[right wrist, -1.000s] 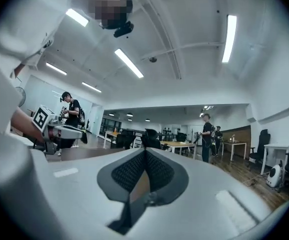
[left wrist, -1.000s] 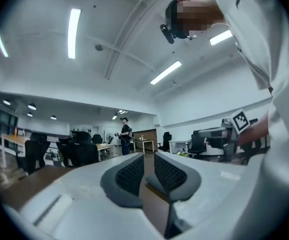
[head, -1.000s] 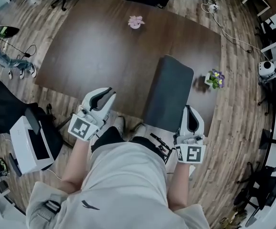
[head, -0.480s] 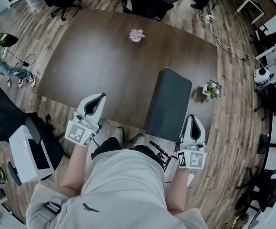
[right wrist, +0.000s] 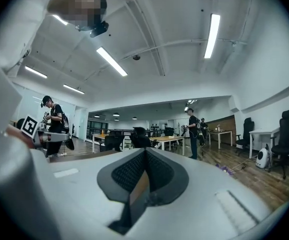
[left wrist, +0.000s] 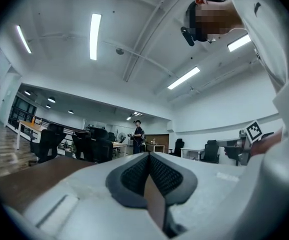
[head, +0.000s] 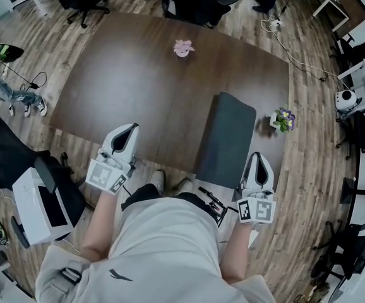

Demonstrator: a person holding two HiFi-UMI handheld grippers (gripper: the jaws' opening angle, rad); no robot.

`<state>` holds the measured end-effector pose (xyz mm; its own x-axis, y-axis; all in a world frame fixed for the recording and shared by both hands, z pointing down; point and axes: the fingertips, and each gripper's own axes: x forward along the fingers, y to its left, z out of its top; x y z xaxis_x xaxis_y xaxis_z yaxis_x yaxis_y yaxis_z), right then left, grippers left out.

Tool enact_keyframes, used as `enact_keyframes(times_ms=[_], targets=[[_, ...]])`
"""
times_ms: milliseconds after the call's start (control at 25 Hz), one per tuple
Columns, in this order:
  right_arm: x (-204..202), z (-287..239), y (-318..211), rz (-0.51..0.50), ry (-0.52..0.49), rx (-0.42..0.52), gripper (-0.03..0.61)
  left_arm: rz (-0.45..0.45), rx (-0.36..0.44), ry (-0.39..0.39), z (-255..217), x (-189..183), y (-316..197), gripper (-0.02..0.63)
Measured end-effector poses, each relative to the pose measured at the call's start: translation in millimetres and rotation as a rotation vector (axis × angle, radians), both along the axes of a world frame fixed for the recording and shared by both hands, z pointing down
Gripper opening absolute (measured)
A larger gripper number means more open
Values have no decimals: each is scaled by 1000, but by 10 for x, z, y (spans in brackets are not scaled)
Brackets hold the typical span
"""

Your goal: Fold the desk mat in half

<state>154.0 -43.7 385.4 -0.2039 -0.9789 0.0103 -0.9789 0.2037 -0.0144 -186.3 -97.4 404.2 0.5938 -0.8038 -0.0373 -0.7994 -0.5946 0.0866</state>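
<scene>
The dark grey desk mat (head: 227, 137) lies as a narrow strip on the right part of the brown table (head: 138, 74), running from the near edge toward the middle. My left gripper (head: 131, 129) hovers at the table's near edge, well left of the mat, shut with nothing in it. My right gripper (head: 258, 158) hangs just off the mat's near right corner, also shut and empty. In the left gripper view the left gripper (left wrist: 148, 156) has its pads pressed together and points up across the room. The right gripper (right wrist: 144, 151) shows the same in its own view.
A small pink object (head: 182, 47) sits at the table's far side. A potted flower (head: 285, 118) stands right of the mat. Office chairs (head: 12, 150) and a white box (head: 37, 197) crowd the left floor. Cables (head: 296, 40) run across the wooden floor at the right.
The left gripper's jaws have closed and it has drifted slightly left. The right gripper has drawn back from the mat's near corner toward the body.
</scene>
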Motion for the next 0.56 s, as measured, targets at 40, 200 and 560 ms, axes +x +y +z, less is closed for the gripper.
enact_keyframes(times_ms=[40, 200, 560], targets=[[7, 4, -1, 1, 0, -2, -2, -2, -6, 6, 2, -8, -6, 5], [12, 28, -20, 0, 15, -8, -2, -2, -13, 14, 21, -19, -27, 5], [-35, 88, -94, -10, 13, -19, -2, 3, -24, 15, 68, -18, -70, 5]])
